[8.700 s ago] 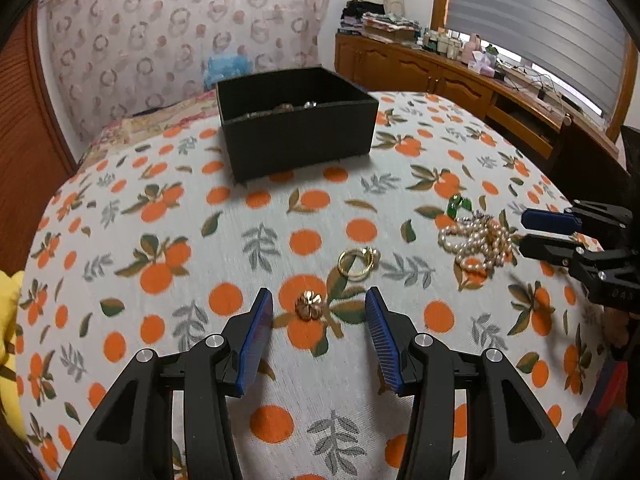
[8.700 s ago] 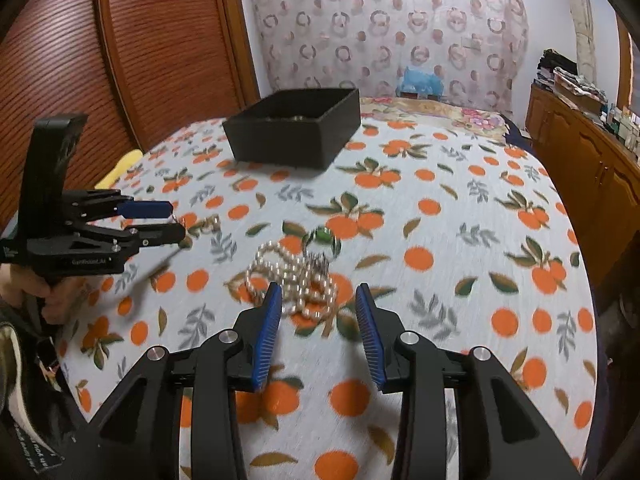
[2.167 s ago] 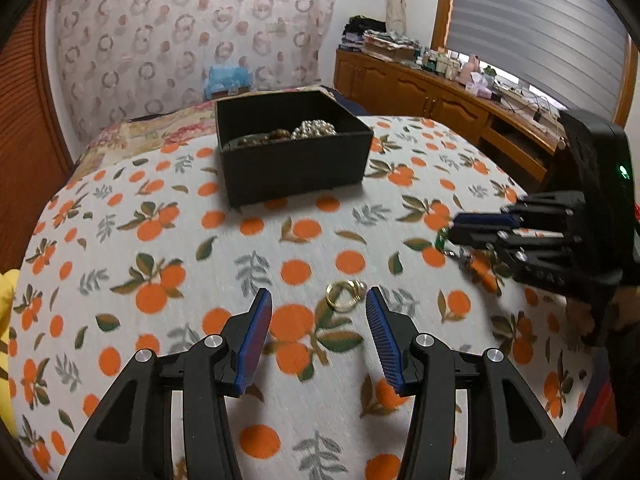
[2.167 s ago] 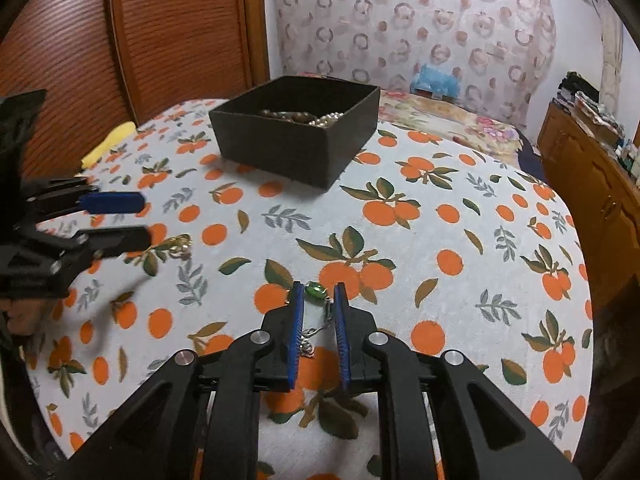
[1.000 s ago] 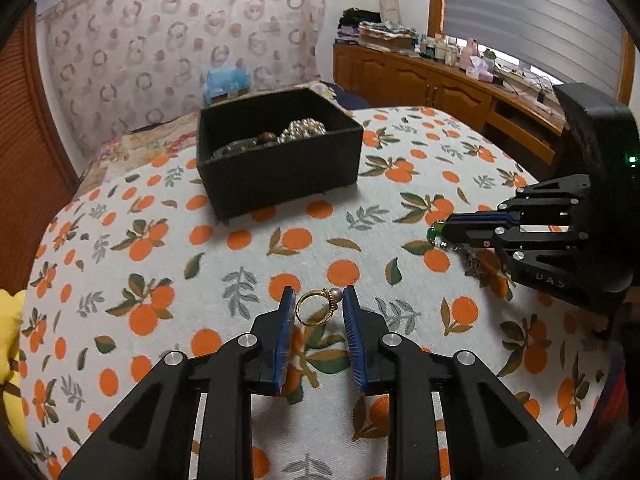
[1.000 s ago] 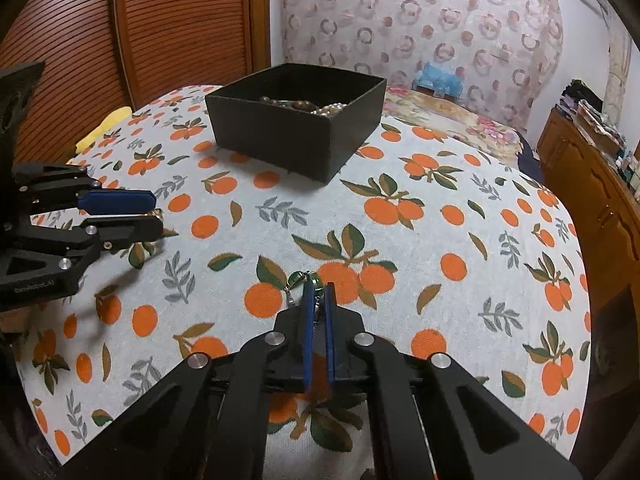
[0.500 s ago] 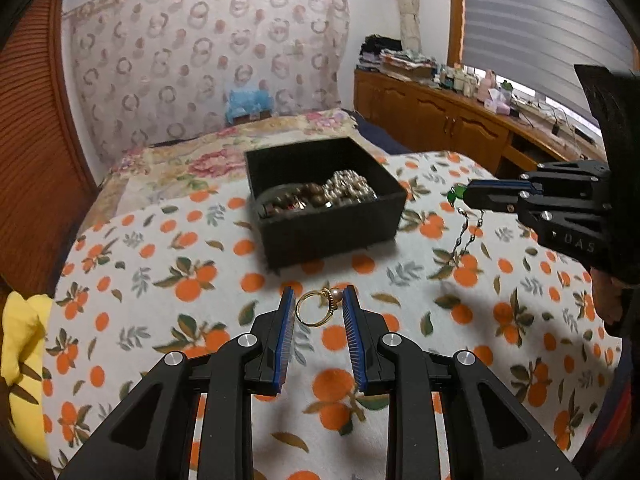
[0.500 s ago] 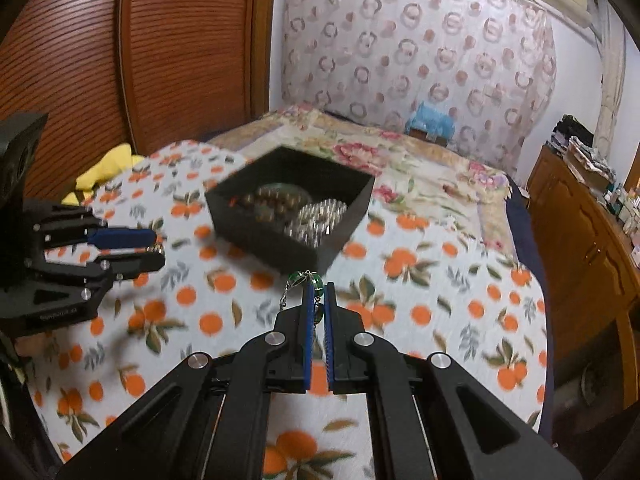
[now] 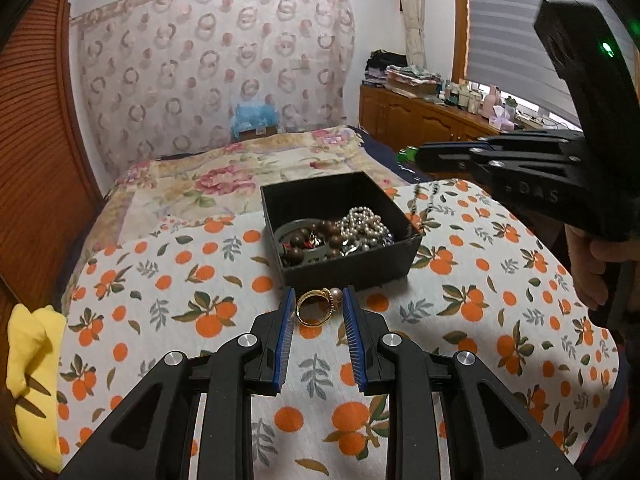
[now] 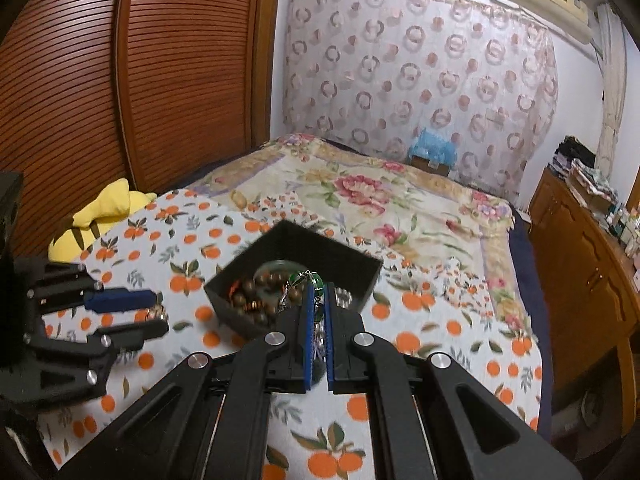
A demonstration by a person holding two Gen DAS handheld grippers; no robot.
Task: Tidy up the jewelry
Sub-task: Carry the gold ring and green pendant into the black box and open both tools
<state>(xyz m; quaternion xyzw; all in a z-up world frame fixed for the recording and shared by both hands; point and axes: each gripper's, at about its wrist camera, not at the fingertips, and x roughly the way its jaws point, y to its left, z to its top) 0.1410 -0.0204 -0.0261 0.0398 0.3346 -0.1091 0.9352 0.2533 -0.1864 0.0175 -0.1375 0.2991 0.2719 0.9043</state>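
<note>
My left gripper (image 9: 318,300) is shut on a gold ring (image 9: 316,306) with a pearl and holds it in the air just in front of the black jewelry box (image 9: 352,268). The box holds brown beads, a pearl strand and other pieces. My right gripper (image 10: 318,288) is shut on a green pendant necklace (image 10: 306,280), whose chain hangs below the fingers, over the near edge of the box (image 10: 368,268). In the left wrist view the right gripper (image 9: 420,156) is up at the right, with the chain (image 9: 414,206) dangling beside the box.
The box sits on an orange-print cloth (image 9: 160,280) over a bed with a floral quilt (image 10: 360,188). A yellow plush toy (image 10: 100,212) lies at the left edge. A wooden dresser (image 10: 580,248) stands to the right, a slatted wardrobe to the left.
Both grippers have risen and moved toward the box with their pieces. The right gripper with the green pendant is now over the box's near edge.
</note>
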